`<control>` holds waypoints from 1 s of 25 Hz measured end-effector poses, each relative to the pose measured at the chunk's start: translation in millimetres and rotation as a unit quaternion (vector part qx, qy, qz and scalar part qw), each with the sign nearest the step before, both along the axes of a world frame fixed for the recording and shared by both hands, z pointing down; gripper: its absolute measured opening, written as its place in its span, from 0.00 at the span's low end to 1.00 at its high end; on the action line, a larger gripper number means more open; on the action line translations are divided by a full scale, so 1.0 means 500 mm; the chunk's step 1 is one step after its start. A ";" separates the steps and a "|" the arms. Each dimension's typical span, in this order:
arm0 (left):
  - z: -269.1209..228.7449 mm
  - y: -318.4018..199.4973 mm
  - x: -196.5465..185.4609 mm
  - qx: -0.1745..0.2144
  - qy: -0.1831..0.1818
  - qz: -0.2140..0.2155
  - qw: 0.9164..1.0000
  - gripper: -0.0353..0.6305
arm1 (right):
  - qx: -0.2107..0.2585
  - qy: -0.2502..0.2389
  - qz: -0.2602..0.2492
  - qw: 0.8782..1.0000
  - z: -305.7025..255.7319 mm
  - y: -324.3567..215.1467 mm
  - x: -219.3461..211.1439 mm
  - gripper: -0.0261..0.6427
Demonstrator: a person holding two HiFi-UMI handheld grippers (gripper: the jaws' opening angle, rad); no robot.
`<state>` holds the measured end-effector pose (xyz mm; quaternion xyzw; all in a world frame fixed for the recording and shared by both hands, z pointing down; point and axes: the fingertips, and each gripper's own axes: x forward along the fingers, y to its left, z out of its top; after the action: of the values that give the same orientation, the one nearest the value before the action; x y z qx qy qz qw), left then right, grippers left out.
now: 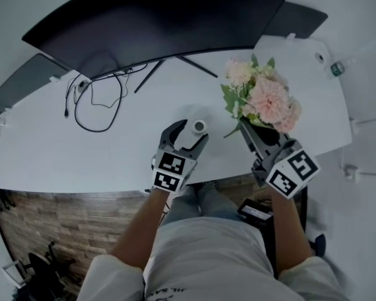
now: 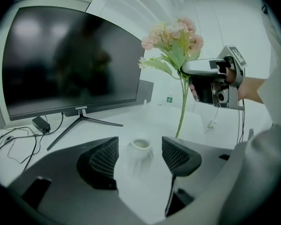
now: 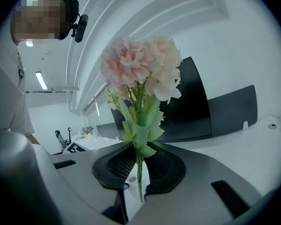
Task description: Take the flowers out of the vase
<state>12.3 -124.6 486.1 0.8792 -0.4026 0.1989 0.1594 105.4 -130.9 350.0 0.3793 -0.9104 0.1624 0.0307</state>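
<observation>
A small white ribbed vase [image 2: 140, 156] stands empty on the white desk [image 1: 113, 152], seen from above as a round mouth [image 1: 199, 126]. My left gripper [image 1: 192, 132] is open around it, and its pads [image 2: 104, 159] stand clear of the vase's sides. My right gripper [image 3: 139, 165] is shut on the green stem of a bunch of pink and cream flowers [image 3: 140, 67]. The bunch [image 1: 263, 96] hangs in the air to the right of the vase, fully out of it, stem end free [image 2: 180, 125].
A large dark curved monitor [image 1: 156, 17] on a thin-legged stand fills the back of the desk. Black cables [image 1: 97, 102] loop at the left. A small bottle [image 1: 336, 69] sits at the far right. The desk's front edge runs just below my grippers, and the person's legs show under it.
</observation>
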 end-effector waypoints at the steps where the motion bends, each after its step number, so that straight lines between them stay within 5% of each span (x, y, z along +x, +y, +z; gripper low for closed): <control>1: -0.008 0.002 -0.002 0.000 0.002 0.001 1.000 0.49 | 0.000 0.001 -0.002 1.000 -0.001 0.002 -0.001 0.14; 11: -0.097 0.030 -0.025 0.015 0.025 -0.016 0.999 0.46 | 0.000 -0.001 -0.012 1.000 -0.004 0.030 -0.012 0.14; 25: -0.182 0.076 -0.081 0.041 0.015 -0.056 0.997 0.06 | 0.008 -0.006 -0.018 1.000 -0.022 0.061 -0.019 0.14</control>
<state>-28.1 -86.4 395.0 0.8641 -0.4563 0.1600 0.1397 95.7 -100.3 338.9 0.3622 -0.9184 0.1571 0.0248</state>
